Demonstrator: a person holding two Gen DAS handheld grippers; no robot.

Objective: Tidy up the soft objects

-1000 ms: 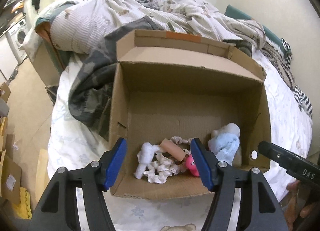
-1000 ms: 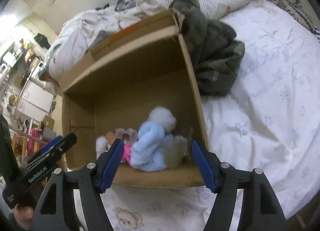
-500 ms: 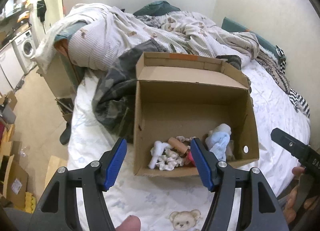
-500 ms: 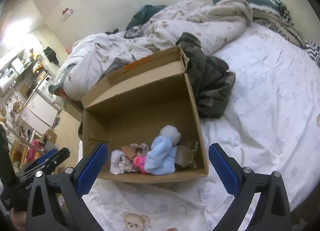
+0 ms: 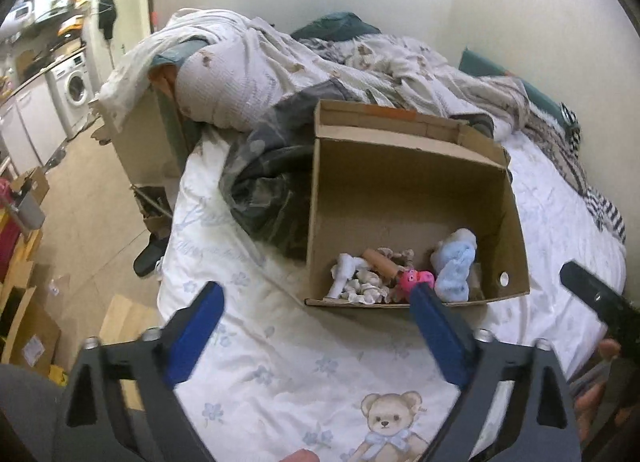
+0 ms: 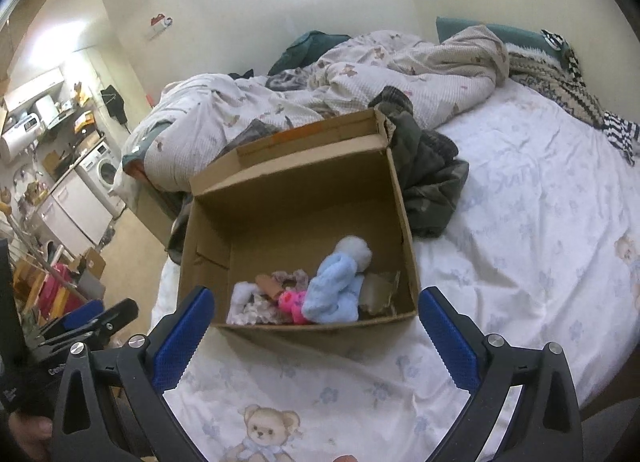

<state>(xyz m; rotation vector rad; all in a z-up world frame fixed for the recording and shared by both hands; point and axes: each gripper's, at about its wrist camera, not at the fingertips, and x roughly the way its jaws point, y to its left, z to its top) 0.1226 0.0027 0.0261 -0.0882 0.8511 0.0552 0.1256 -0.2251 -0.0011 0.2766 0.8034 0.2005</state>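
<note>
The left claw (image 5: 314,316) hangs over the bed's sheet (image 5: 280,362) with its blue pads opening wide and nothing between them. The right claw (image 6: 316,326) is spread to its widest, also empty, above the same sheet, where a teddy bear print (image 6: 262,432) lies just below it. Ahead of both stands an open cardboard box (image 6: 200,254) on the bed. The soft objects lie inside it, bunched against the near wall: a light blue plush (image 6: 334,294) towards the right, a pink toy (image 6: 292,302) touching it, and white crumpled cloths (image 5: 356,282) with a brown roll (image 5: 380,262) to the left. A dark camouflage garment (image 6: 432,181) lies against the box's far side, and a rumpled pale duvet (image 5: 256,73) is heaped beyond it
</note>
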